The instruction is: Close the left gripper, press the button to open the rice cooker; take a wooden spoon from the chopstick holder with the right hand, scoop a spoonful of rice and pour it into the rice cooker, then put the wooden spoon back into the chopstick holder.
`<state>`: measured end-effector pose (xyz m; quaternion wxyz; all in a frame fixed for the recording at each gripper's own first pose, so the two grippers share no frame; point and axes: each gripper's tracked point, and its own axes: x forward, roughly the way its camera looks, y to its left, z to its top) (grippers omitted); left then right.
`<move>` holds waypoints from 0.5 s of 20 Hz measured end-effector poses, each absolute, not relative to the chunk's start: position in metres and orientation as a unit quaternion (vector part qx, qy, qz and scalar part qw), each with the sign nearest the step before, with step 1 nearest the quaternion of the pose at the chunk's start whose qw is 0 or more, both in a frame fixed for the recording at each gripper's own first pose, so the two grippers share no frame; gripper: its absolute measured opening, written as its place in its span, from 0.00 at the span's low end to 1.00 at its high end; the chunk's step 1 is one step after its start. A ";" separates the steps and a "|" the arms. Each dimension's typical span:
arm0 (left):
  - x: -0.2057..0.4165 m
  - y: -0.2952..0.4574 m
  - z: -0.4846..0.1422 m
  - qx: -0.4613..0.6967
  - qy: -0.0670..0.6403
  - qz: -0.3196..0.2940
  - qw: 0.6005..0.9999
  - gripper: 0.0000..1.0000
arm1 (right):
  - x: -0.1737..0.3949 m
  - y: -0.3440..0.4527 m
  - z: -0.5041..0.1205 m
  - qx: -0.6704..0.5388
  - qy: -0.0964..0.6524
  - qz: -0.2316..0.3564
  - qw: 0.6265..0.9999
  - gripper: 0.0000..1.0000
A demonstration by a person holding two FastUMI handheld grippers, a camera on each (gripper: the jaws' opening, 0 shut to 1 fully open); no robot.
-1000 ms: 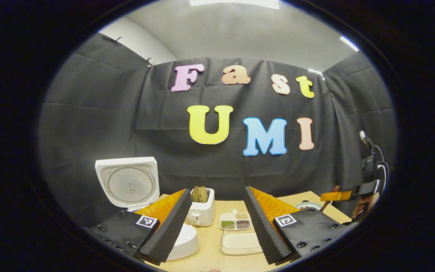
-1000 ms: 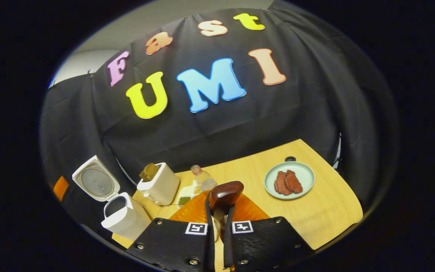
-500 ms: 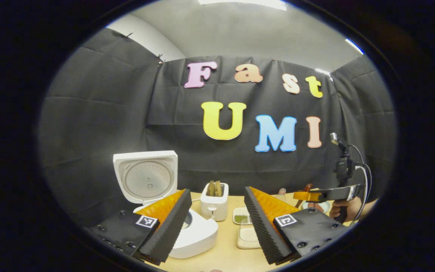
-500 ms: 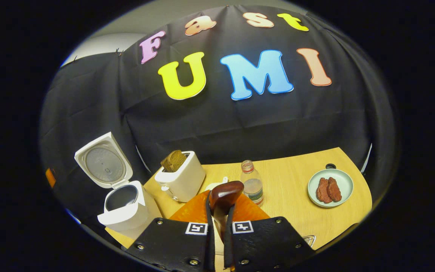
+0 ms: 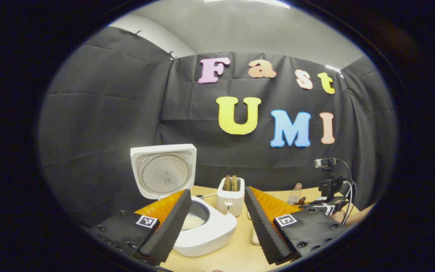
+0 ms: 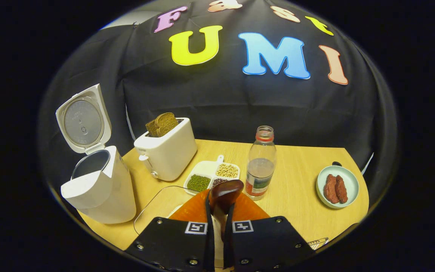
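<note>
The white rice cooker (image 5: 206,232) (image 6: 98,189) stands open at the table's left, its lid (image 5: 163,170) (image 6: 83,121) upright. In the left gripper view a pale layer lies in its pot. My left gripper (image 5: 215,224) is open, hovering in front of the cooker and a little to its right, holding nothing. My right gripper (image 6: 218,221) is shut on a dark wooden spoon (image 6: 224,193), whose bowl sticks up past the fingertips. It hangs above a clear rice container (image 6: 153,206) near the table's front. The right gripper (image 5: 327,207) and the hand holding it also appear far right in the left gripper view.
A white toaster (image 6: 166,153) (image 5: 230,194) with bread stands behind the container. Beside it are a divided dish of beans (image 6: 212,174), a plastic bottle (image 6: 261,166) and a green plate of meat (image 6: 337,185). A wire rim (image 6: 317,243) shows at the lower right edge.
The right gripper has tipped down and moved closer to the table, still holding the spoon. The left gripper view has swung so the cooker sits nearer the middle; its jaws stay open.
</note>
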<state>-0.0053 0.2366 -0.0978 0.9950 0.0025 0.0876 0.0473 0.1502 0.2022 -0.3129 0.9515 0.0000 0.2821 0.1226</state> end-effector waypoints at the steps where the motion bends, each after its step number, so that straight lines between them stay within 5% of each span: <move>1: -0.005 0.238 -0.101 0.004 0.090 0.047 0.995 0.97 | 0.147 0.208 -0.313 0.011 0.286 0.131 0.949 0.10; 10: 0.003 0.230 -0.103 -0.008 0.092 0.037 0.995 0.98 | 0.139 0.216 -0.324 0.286 0.331 0.111 0.892 0.10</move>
